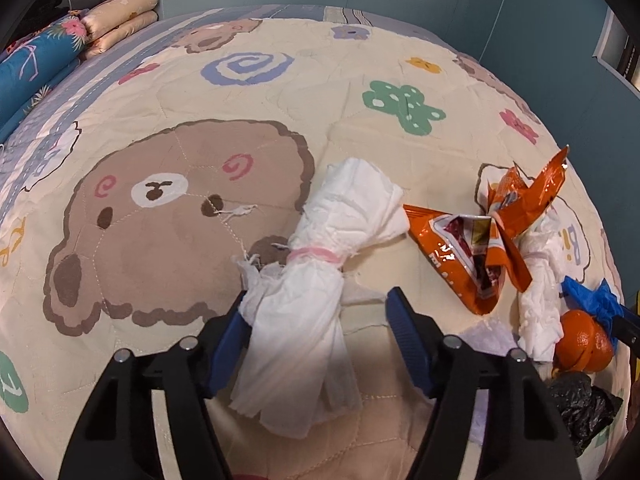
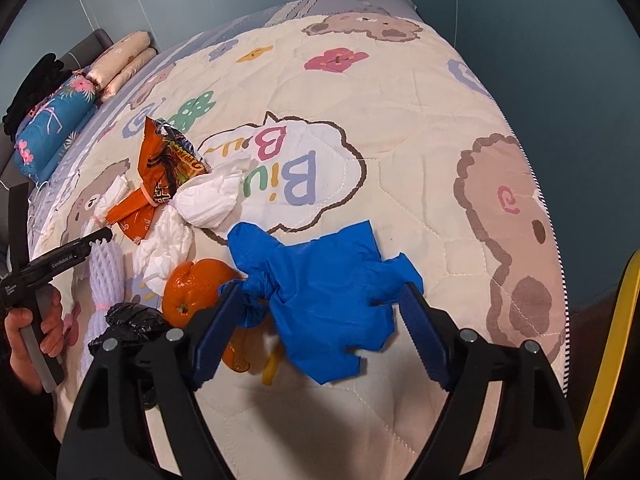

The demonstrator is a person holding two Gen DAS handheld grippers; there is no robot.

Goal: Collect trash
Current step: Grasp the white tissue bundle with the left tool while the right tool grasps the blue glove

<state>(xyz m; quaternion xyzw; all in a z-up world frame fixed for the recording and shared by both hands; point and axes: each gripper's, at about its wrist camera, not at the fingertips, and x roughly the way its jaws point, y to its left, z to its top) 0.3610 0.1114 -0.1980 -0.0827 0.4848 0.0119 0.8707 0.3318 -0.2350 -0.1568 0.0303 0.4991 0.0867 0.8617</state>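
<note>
Tissue bundle (image 1: 316, 280) between unclenched left jaws; only right view shows blue glove (image 2: 324, 300) between unclenched jaws.

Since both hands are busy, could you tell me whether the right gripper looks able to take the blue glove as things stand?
Probably yes: the right gripper already straddles the blue glove on the quilt, with nothing lying over it.

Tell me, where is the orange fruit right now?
In the right wrist view the orange lies on the quilt, left of centre, touching the blue glove on its right, with a black bag on its left.
</note>
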